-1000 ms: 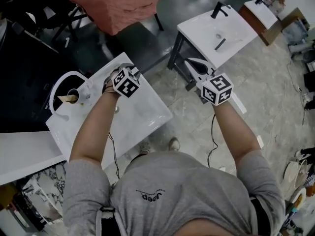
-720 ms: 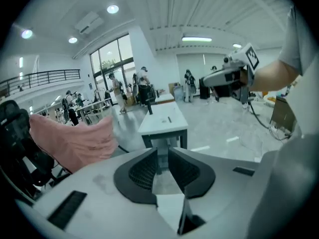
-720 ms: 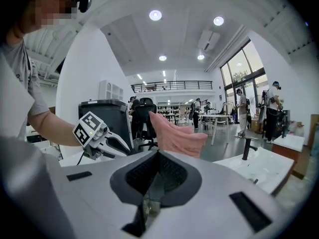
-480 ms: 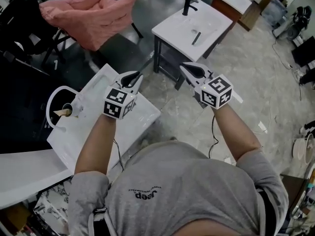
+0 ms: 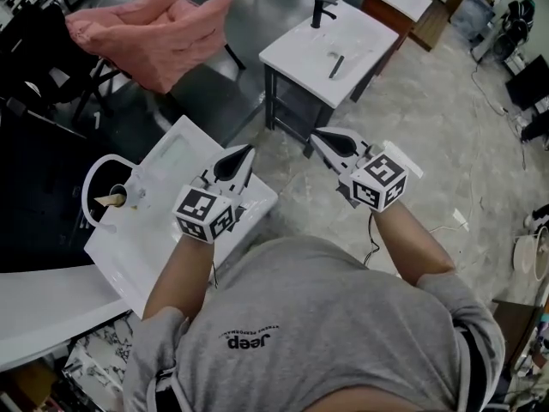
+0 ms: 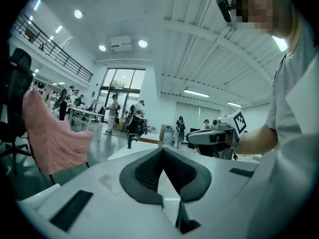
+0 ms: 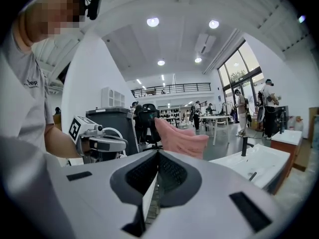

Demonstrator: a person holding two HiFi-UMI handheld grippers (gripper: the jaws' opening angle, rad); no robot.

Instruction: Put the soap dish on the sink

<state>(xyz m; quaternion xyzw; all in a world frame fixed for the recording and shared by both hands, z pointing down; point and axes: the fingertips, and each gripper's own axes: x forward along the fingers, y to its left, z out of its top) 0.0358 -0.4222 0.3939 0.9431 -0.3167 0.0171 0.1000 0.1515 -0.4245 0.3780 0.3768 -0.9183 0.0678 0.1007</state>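
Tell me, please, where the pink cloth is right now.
Head view, upper left: the pink cloth drapes over a dark chair, beyond the near white sink.

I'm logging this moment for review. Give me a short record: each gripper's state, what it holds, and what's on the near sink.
left gripper: shut, empty, above the near sink's edge
right gripper: shut, empty, above the floor
near sink: white, with a pale rectangular piece at its far end, possibly the soap dish
faucet: white loop at the near sink's left side
far sink: white, untouched
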